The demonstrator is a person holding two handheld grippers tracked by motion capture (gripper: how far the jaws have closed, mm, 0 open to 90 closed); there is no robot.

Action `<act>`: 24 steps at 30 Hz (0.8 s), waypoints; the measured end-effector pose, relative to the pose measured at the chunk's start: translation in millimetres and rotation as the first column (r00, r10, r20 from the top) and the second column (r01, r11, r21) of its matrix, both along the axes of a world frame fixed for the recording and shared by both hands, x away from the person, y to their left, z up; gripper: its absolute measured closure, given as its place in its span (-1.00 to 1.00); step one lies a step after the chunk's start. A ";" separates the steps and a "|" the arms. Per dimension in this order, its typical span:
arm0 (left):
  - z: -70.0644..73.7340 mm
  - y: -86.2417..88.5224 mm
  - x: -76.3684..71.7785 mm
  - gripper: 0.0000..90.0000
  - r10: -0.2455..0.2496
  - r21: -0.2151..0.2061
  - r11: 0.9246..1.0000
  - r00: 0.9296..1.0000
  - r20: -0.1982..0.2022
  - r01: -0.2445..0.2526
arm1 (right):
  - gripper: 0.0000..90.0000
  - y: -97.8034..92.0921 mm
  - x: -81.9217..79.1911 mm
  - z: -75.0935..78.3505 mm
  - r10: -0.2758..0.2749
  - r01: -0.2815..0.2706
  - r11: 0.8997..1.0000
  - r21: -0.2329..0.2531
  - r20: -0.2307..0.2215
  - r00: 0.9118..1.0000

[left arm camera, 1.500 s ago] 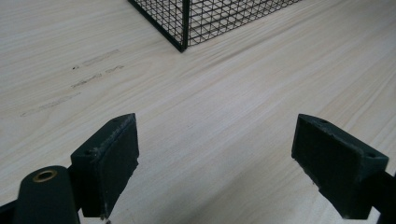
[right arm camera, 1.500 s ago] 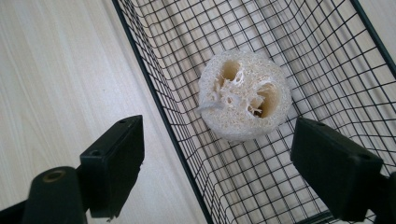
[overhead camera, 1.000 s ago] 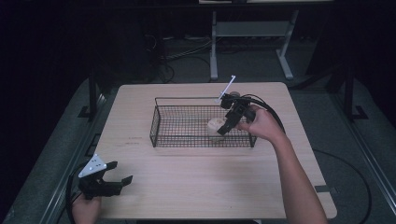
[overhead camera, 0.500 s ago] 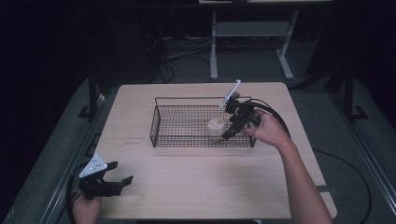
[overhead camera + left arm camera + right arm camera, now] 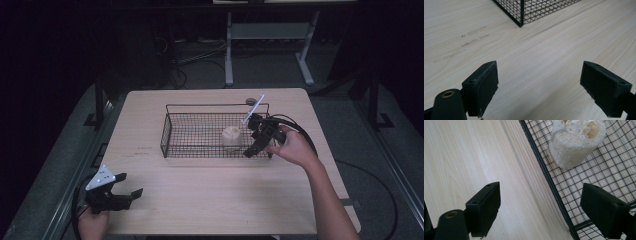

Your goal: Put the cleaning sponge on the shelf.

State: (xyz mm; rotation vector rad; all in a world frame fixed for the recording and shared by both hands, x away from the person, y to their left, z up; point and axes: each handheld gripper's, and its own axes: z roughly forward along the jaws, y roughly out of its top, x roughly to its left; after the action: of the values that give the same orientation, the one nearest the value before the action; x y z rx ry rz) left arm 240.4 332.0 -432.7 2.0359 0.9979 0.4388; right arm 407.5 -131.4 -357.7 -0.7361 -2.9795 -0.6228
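The loofah sponge (image 5: 231,136) is standing inside the wire basket (image 5: 172,141), near the basket's right end, and it is sitting on the wire floor. It is a short, pale, round piece. Its holes are facing up, so its long way is pointing up and down, though the high view is a bit too small to be sure it is not leaning.

The right tongs (image 5: 258,141) are the near ones. They are hanging just beside the sponge, at the right end of the basket, close to the front wire wall. In the right gripper view the sponge (image 5: 576,143) is sitting ahead of the tongs and off toward the far jaw, and the black basket rim (image 5: 544,170) is running between the two jaws. One jaw is over the bare table (image 5: 461,157) and the other is over the wire floor. The jaws are spread wide and are pinching nothing.

The person's right hand (image 5: 292,147) is reaching in from the right, with the forearm coming up across the table from the bottom edge.

The left tongs (image 5: 120,196) are well apart from the basket, resting low at the near left corner of the table (image 5: 210,200). Their jaws are spread too, with only bare wood between them. I think any grab is going to be the right hand's job.
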 end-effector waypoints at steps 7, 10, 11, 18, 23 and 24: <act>0.2 0.4 -0.2 -0.70 0.000 0.002 1.000 1.000 0.002 0.000 | -0.64 -5.7 -5.8 3.4 -0.005 0.005 1.000 0.016 0.012 1.000; 0.4 0.3 -0.2 -0.70 -0.001 -0.001 1.000 1.000 0.003 0.001 | -0.64 -10.0 -11.3 3.3 -0.005 0.005 1.000 0.020 0.021 1.000; 0.4 0.1 -0.2 -0.70 0.000 -0.002 1.000 1.000 0.004 0.000 | -0.64 -11.1 -12.9 2.9 -0.005 0.004 1.000 0.025 0.025 1.000; 0.2 -0.3 -0.1 -0.70 0.002 0.001 1.000 1.000 0.001 -0.002 | -0.64 -16.9 -20.9 4.0 -0.006 0.005 1.000 0.017 0.037 0.999; 0.0 0.2 0.1 -0.70 0.002 0.001 1.000 1.000 0.000 -0.002 | -0.64 -25.4 -28.2 4.8 -0.017 0.015 1.000 0.023 0.048 0.999; 0.0 0.2 0.1 -0.70 0.002 0.001 1.000 1.000 0.000 -0.002 | -0.64 -25.4 -28.2 4.8 -0.017 0.015 1.000 0.023 0.048 0.999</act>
State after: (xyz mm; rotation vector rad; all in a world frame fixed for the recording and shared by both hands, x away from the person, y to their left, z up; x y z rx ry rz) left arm 240.5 332.2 -432.7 2.0359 1.0001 0.4405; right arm 379.3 -156.8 -352.9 -0.7549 -3.0078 -0.6834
